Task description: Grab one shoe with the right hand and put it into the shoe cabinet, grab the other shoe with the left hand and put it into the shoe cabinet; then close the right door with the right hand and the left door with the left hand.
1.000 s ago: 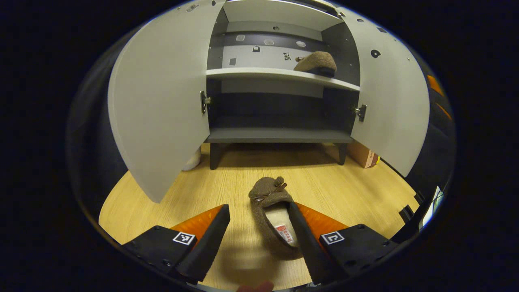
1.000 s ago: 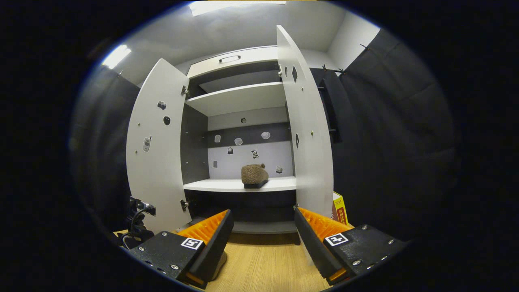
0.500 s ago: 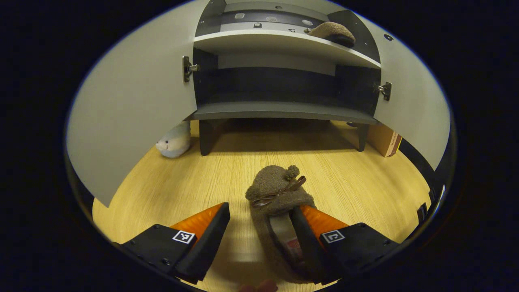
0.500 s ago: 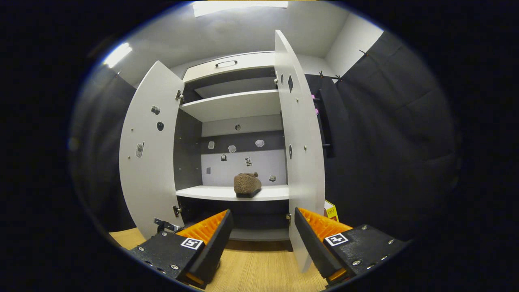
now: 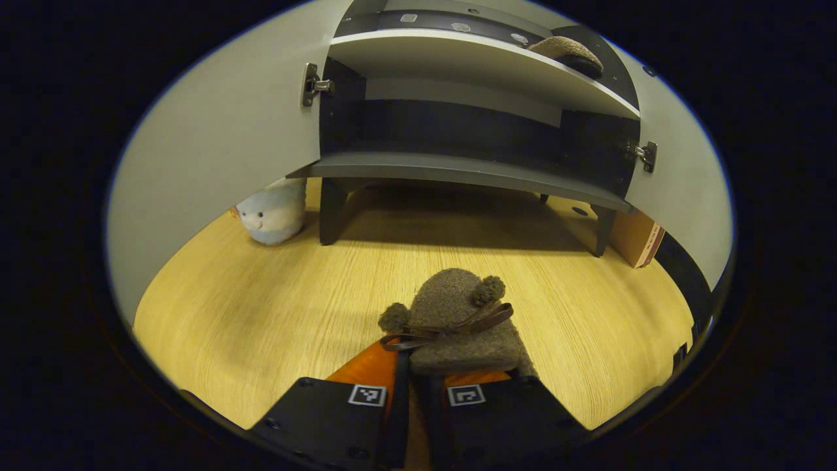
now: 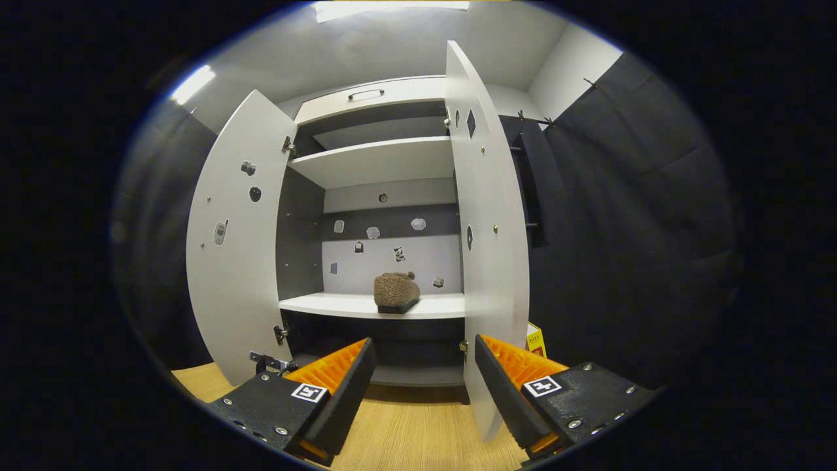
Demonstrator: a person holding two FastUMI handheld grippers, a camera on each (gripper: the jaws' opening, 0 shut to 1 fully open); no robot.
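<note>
Right now, in the left gripper view, the left gripper [image 5: 413, 386] is sitting at bottom centre with its fingers pinched nearly together on the near edge of the brown fuzzy shoe [image 5: 458, 324]; both fingers look pressed on the rim, with barely any gap between them. That shoe is lying on the wood floor [image 5: 261, 307] at lower centre, toe pointing away toward the cabinet, its bow and pompoms facing up. Farther back, the shoe cabinet [image 5: 458, 171] is standing on dark legs across the upper half of the frame. Its left door [image 5: 216, 150] is hanging open at the left of the frame and its right door [image 5: 680, 176] is hanging open at the right. A pale plush toy [image 5: 271, 216] is sitting on the floor at mid left, just beside the cabinet's leg. A cardboard box [image 5: 637, 235] is leaning near the right leg. The other shoe [image 5: 565, 52] is resting on the white shelf [image 5: 471, 62] at upper right.

In the right gripper view, the right gripper [image 6: 424, 386] is showing at the bottom of the frame, fingers spread wide apart and holding nothing. Beyond it, the cabinet is standing with both doors swung open, and the shelved shoe is sitting at centre frame on the shelf, toward the right side.
</note>
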